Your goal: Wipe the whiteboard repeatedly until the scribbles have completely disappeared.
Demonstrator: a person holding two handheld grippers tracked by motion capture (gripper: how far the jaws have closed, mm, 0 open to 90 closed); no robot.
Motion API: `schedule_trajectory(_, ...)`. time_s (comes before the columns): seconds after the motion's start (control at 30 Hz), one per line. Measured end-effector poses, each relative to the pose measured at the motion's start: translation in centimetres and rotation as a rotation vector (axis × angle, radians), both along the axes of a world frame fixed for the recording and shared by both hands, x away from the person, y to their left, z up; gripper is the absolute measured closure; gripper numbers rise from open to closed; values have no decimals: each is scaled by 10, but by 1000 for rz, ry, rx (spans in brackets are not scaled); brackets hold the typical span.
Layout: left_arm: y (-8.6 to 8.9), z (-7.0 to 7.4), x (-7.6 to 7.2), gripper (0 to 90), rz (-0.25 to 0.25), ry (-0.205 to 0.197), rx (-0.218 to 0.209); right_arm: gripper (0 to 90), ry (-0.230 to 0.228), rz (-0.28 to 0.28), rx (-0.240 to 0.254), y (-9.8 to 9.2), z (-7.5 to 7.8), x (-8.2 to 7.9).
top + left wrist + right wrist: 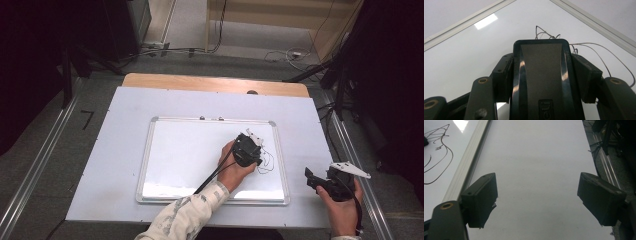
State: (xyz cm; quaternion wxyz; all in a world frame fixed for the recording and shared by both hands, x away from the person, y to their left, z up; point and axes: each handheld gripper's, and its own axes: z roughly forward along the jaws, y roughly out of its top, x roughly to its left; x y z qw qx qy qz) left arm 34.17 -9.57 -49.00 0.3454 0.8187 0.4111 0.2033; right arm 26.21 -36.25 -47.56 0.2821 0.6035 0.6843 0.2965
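1. In the high view, the whiteboard [190,155] is lying flat on the white surface [115,165], and every place here is being given relative to it. The left hand-held gripper [248,145] is hovering over the whiteboard's right part, just inside its right frame edge, with the person's left hand [234,170] wrapping around it and a patterned sleeve [187,217] crossing the whiteboard's near edge. Thin black scribbles [266,162] are sitting on the whiteboard just right of that gripper. The right hand-held gripper [312,176] is resting off the whiteboard, beyond its right frame edge, over the bare surface.

2. In the left gripper view, the left hand-held gripper [541,75] is pinching a black eraser [541,70] with a grey felt face; both pads are pressing on the eraser's sides. The eraser is standing against the whiteboard [461,60], close to the corner of its frame, with the scribbles [596,52] trailing out from behind its top edge.

3. In the right gripper view, the right hand-held gripper [537,195] is holding its jaws spread wide with nothing between them, over the surface [536,157] beside the whiteboard's frame. The whiteboard [431,185] is showing its scribbles [439,152] at the left.
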Motion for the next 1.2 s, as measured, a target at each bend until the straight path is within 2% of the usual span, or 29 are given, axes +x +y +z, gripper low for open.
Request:
schedule_trajectory(0.57,-17,-1,-12,410,-36,5,-11,154,1,3,-3,2,0,1)
schedule_trajectory(1.2,-37,0,-11,409,-18,10,-18,153,0,4,-2,2,0,1)
